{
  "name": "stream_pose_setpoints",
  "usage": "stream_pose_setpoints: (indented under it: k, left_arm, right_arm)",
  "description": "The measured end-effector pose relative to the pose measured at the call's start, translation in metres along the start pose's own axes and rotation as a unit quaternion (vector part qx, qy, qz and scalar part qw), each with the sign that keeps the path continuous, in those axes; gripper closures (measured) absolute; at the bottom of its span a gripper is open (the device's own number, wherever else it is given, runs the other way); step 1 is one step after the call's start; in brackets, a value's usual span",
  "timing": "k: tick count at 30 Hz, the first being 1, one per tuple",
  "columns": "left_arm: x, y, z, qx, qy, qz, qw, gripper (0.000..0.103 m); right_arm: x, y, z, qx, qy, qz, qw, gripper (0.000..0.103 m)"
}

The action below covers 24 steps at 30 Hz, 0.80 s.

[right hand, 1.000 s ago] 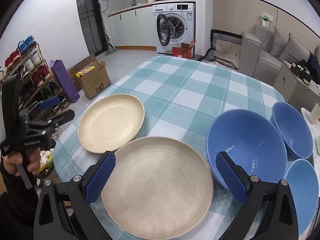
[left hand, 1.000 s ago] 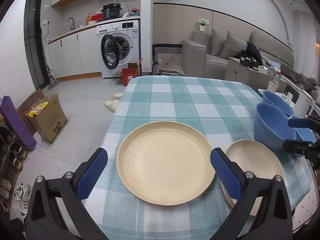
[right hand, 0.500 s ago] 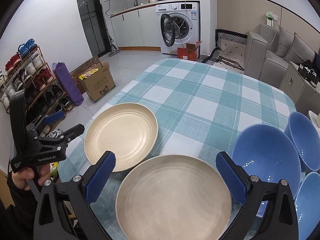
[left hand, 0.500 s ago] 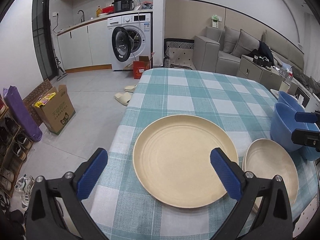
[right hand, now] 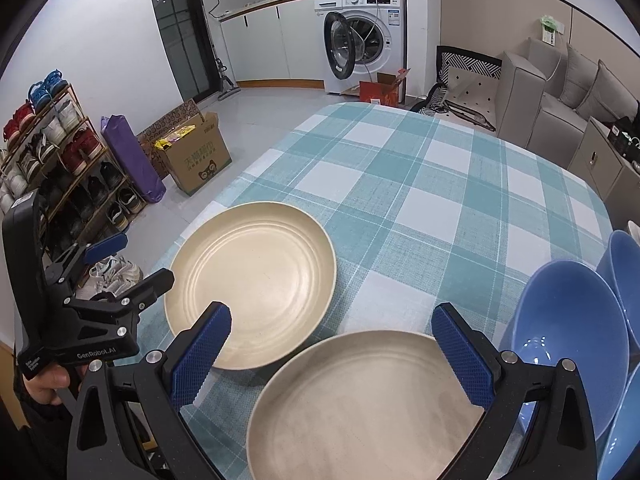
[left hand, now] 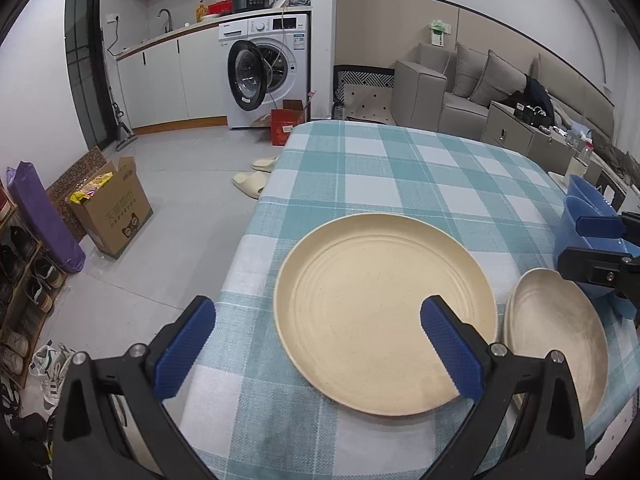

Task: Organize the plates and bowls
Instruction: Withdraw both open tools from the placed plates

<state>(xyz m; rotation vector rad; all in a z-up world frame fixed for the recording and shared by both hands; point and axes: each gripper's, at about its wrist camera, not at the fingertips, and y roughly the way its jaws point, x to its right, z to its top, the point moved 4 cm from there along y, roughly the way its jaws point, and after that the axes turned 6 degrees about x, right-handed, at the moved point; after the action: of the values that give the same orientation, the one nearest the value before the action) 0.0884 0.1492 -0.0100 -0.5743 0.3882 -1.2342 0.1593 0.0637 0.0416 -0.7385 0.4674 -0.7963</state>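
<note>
Left wrist view: left gripper [left hand: 320, 350] spread wide and empty, hanging over the near edge of the table [left hand: 400, 168]. The big plate [left hand: 384, 312] lies flat on the checked cloth under the right-hand pad; a second plate [left hand: 556, 340] sits just right of the big plate, rims near or touching (cannot tell which). Blue bowls [left hand: 580, 208] stand beyond the second plate, partly hidden by the right gripper [left hand: 600, 248].

Right wrist view: right gripper [right hand: 332, 354] likewise spread, holding nothing, poised above the second plate [right hand: 360, 404]. The big plate [right hand: 252, 288] lies left of it. A bowl [right hand: 568, 340] stands right of the second plate, with more bowls behind and below it.

Judgement: plates look light, rigid and smooth, probably slippery under the pads. Flat on cloth, they offer only the raised rim; pinch there, at the near edge, and expect sag from a one-sided hold. Bowls should take a wall pinch at the lip and nest readily
</note>
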Motion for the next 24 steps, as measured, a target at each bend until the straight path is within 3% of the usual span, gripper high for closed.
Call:
stream_pose_setpoints:
  k: [24]
  left_arm:
    - [-0.014,0.033,-0.021,-0.049,-0.018,-0.003,0.9986,0.0]
  right_arm:
    - [-0.011,0.06,0.002,-0.055,0.004,0.0,0.998,0.001]
